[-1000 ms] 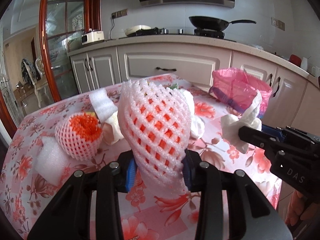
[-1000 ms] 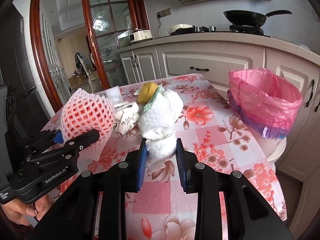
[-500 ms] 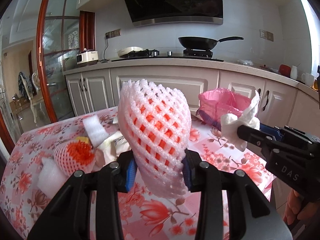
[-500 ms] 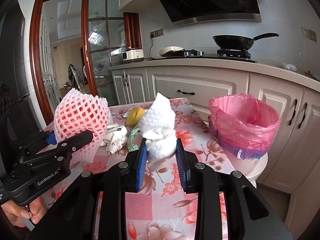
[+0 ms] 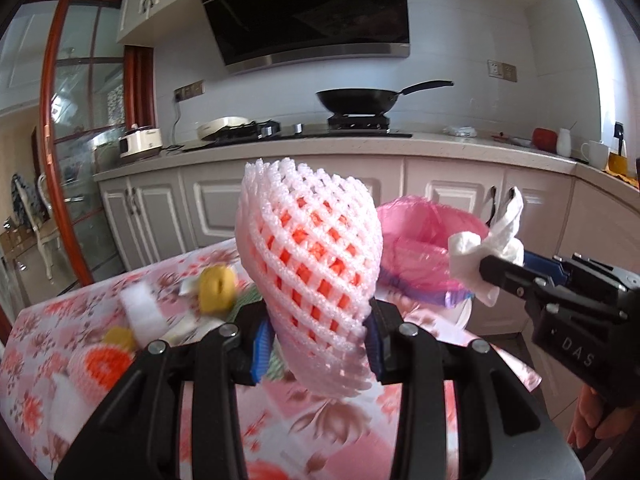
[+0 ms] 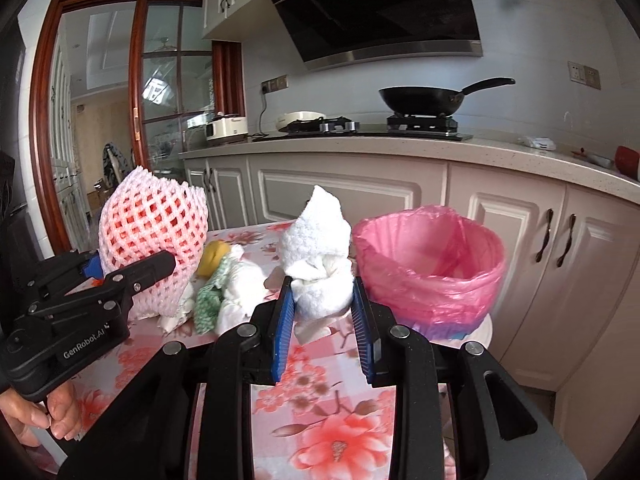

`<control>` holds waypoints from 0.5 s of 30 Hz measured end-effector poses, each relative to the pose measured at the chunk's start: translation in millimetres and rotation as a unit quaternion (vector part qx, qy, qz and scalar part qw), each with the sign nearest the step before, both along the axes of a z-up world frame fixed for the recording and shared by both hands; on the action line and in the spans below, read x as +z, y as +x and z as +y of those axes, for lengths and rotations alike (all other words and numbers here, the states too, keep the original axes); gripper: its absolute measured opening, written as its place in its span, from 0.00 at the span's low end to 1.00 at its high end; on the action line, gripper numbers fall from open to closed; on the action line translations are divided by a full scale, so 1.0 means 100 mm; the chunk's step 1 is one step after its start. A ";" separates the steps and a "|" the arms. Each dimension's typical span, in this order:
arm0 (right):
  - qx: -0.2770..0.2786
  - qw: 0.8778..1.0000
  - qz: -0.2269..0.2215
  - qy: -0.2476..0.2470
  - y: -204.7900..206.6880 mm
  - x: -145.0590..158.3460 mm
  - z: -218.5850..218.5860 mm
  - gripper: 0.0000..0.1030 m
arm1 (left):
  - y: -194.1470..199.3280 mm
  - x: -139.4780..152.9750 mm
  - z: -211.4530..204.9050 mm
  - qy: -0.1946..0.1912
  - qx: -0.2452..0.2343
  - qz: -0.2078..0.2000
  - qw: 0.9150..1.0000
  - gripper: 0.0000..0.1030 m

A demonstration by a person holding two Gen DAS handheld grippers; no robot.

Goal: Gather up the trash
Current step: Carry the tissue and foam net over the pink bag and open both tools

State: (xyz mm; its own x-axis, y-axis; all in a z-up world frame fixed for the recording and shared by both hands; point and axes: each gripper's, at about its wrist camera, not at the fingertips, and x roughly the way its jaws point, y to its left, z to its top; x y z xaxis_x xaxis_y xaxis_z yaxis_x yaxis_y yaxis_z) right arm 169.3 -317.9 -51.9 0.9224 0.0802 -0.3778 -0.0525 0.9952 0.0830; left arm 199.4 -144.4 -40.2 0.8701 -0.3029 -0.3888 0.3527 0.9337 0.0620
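My left gripper [image 5: 316,332] is shut on a white foam fruit net [image 5: 308,264] with orange showing through its mesh, held up above the floral table [image 5: 320,412]. In the right wrist view the same foam fruit net [image 6: 154,236] sits at the left. My right gripper [image 6: 322,304] is shut on a crumpled white tissue wad [image 6: 318,264], which appears in the left wrist view as a tissue wad [image 5: 486,248] at the right. A bin lined with a pink bag [image 6: 432,264] stands open just past the table's far right corner; the pink bag [image 5: 420,248] lies behind both held pieces.
Left on the table: a second foam net with orange inside [image 5: 100,368], white foam pieces [image 5: 142,312], a yellow peel [image 5: 216,288], and a green-and-white cloth with tissues [image 6: 228,292]. White cabinets [image 6: 560,264] and a counter with a wok [image 6: 424,98] run behind. A person's hand [image 6: 44,412] holds the left gripper.
Both grippers have risen and swung toward the pink-lined bin with their loads still held. The table's trash pile has dropped lower and further left in view.
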 end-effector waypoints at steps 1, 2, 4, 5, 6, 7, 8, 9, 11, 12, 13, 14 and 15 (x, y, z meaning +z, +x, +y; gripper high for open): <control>-0.004 1.000 -0.001 -0.001 0.01 0.00 -0.03 0.27 | 0.03 0.02 -0.05 -0.001 -0.003 -0.002 1.000 0.36; -0.008 1.000 -0.003 -0.003 0.02 0.01 -0.06 0.27 | 0.05 0.03 -0.09 -0.001 -0.007 -0.003 1.000 0.36; -0.016 1.000 -0.004 -0.004 0.06 0.02 -0.14 0.27 | 0.11 0.05 -0.17 -0.002 -0.015 -0.006 1.000 0.36; -0.020 1.000 -0.004 -0.006 0.08 0.02 -0.18 0.27 | 0.14 0.05 -0.22 -0.003 -0.019 -0.005 1.000 0.36; -0.024 1.000 -0.003 -0.007 0.11 0.01 -0.22 0.27 | 0.17 0.05 -0.27 -0.002 -0.023 -0.004 1.000 0.36; -0.027 1.000 -0.002 -0.008 0.13 0.01 -0.25 0.27 | 0.21 0.05 -0.31 0.000 -0.026 -0.003 1.000 0.36; -0.030 1.000 -0.001 -0.007 0.15 0.01 -0.29 0.27 | 0.24 0.05 -0.36 0.001 -0.030 -0.002 1.000 0.36; -0.035 0.999 0.000 -0.005 0.19 0.00 -0.35 0.27 | 0.27 0.05 -0.39 0.001 -0.033 -0.001 0.999 0.36; -0.043 0.999 0.000 -0.006 0.23 0.00 -0.44 0.27 | 0.36 0.05 -0.50 0.003 -0.042 0.003 0.999 0.36; -0.049 0.999 0.001 -0.005 0.27 0.00 -0.50 0.27 | 0.41 0.05 -0.57 0.005 -0.048 0.004 0.999 0.36; -0.052 0.999 0.001 -0.005 0.31 0.00 -0.55 0.27 | 0.45 0.05 -0.61 0.006 -0.052 0.005 0.999 0.36; -0.057 0.998 0.002 -0.003 0.35 0.00 -0.61 0.27 | 0.53 0.06 -0.69 0.008 -0.059 0.005 0.998 0.36; -0.061 0.998 0.003 -0.001 0.40 0.01 -0.67 0.27 | 0.59 0.07 -0.75 0.009 -0.065 0.006 0.998 0.36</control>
State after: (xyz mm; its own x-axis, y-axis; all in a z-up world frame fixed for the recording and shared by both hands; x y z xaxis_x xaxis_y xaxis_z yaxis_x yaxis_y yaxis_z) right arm 209.2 -385.0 -51.0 0.9230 -0.0338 -0.3832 0.0700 0.9943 0.0810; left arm 258.4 -219.7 -33.6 0.8195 -0.4055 -0.4049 0.4713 0.8789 0.0738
